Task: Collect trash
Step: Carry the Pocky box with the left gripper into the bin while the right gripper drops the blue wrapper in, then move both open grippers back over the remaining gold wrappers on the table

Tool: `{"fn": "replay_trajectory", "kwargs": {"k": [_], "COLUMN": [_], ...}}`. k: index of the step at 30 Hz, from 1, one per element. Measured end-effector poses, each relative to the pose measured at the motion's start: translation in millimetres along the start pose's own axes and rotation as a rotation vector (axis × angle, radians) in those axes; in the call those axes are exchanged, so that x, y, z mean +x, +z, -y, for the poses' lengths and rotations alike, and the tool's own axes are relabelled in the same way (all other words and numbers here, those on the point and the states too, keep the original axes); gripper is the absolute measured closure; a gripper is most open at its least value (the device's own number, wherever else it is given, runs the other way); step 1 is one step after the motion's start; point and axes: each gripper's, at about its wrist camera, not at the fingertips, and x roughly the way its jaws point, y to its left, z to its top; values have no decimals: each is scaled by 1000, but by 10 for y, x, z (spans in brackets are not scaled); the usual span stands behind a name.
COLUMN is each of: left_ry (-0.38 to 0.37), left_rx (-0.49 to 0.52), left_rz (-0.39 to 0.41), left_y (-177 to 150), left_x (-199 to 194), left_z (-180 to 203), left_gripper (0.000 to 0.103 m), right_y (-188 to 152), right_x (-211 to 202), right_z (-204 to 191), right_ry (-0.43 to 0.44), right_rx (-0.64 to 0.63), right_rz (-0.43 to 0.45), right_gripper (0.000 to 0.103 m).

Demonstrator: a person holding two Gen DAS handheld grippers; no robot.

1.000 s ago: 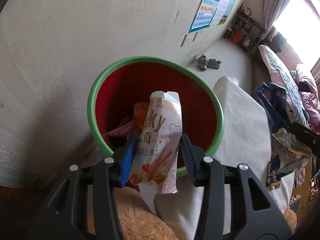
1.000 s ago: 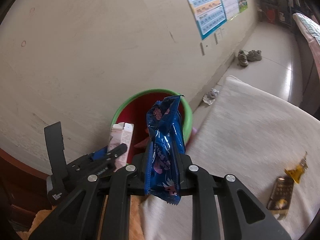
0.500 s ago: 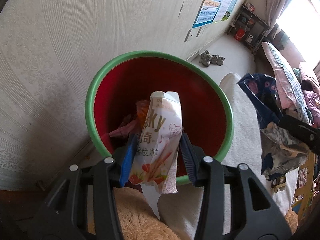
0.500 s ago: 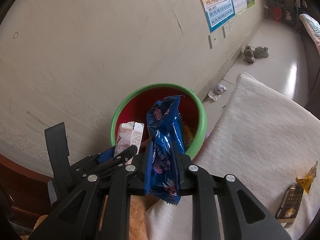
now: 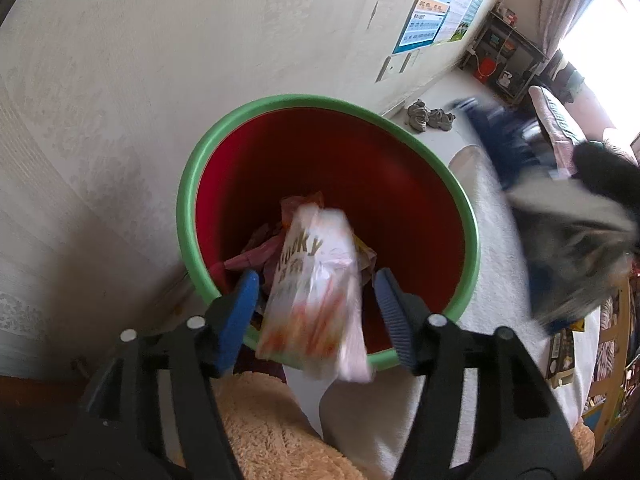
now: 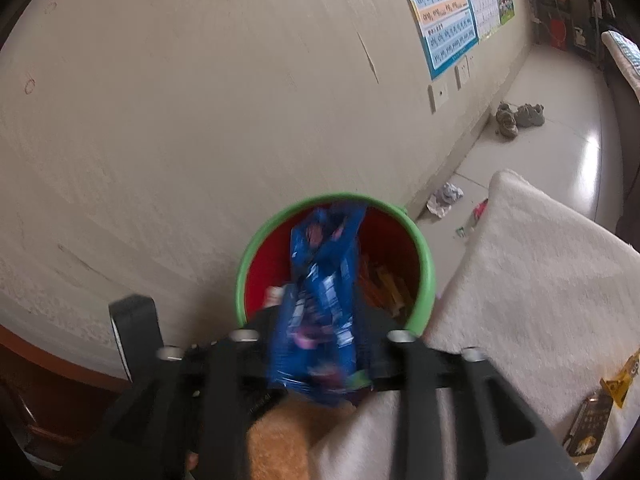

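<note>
The left gripper (image 5: 316, 300) hangs over the near rim of the bin (image 5: 192, 184), a red pail with a green lip standing against the pale wall (image 5: 120, 80). Its jaws are opening: the blue pads (image 5: 240, 312) stand clear of the white snack packet (image 5: 316, 296) on both sides, so the packet is released and lies loose between them. The packet is blurred; its long axis runs from near to far, the printed top end tipped away into the bin and leaning a little left, the near end hanging over the green rim. It is a white and pink wrapper with gold lettering and orange-red sticks printed low down. Crumpled pink and orange wrappers (image 5: 260, 252) lie in the bottom of the bin.

Further right, the right gripper (image 6: 316, 316) points down at the same bin (image 6: 428, 272) from beside a white towelling cushion (image 6: 540, 280). Its jaws are opening too, and the blue snack bag (image 6: 324, 288) sits between them, smeared with blur; whether the pads touch it I cannot tell. The bag's long axis runs near to far, its crumpled top end over the bin's mouth. It is glossy blue with white and pink print.
</note>
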Motion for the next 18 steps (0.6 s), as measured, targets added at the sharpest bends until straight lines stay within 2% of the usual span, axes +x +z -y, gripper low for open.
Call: {"fn": "replay_trajectory", "kwargs": {"k": [5, 11, 14, 18], "left_ry": [-2, -8, -17, -42], "left_rx": [-15, -19, -7, 13], "left_rz": [-8, -10, -10, -15], "left_y": [-48, -126, -187, -291], "left_x": [-22, -103, -170, -250], "left_z": [-31, -16, 54, 190], "left_gripper": [44, 44, 44, 44], "right_y": [-67, -327, -501, -815], "right_x": [-82, -416, -688, -1102], "right_z": [69, 356, 600, 1051], "right_ry": [-1, -36, -92, -215], "right_rx": [8, 24, 24, 32], "right_rz": [5, 13, 29, 31], "right_gripper": [53, 52, 49, 42]}}
